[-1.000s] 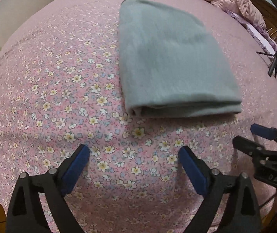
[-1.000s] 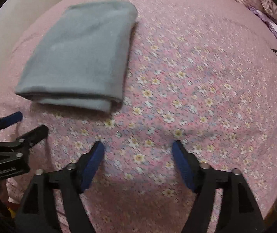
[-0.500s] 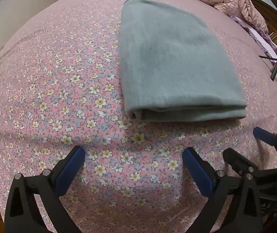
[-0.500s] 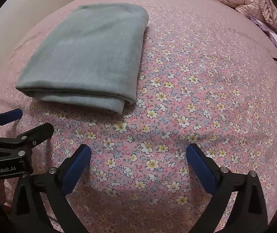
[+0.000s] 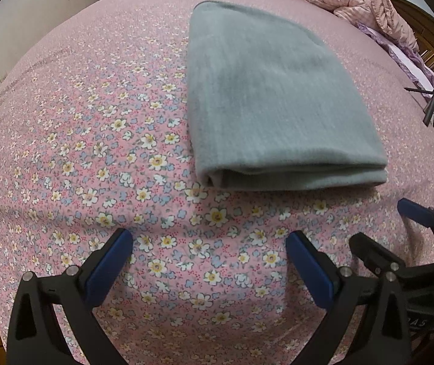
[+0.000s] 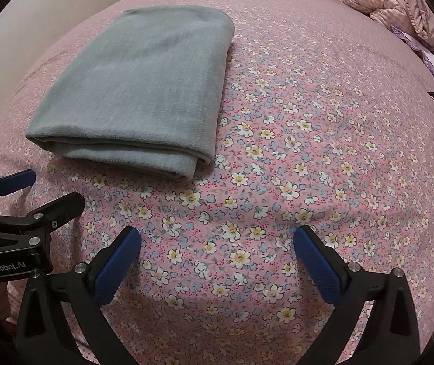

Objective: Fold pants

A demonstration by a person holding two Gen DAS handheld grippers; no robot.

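The grey pants lie folded into a thick rectangle on the pink flowered bed sheet. They also show in the right wrist view, at the upper left. My left gripper is open and empty, low over the sheet, short of the pants' near folded edge. My right gripper is open and empty, to the right of the pants and short of them. Each gripper shows at the edge of the other's view: the right one, the left one.
A crumpled pink quilted jacket lies at the far right of the bed. A black tripod stand is at the right edge. A pale wall runs along the bed's left side. Wood panelling is behind the bed.
Both grippers have pulled back and lifted a little from the pants, so the folded pants and more of the bed show. The right gripper's fingers have spread wider.
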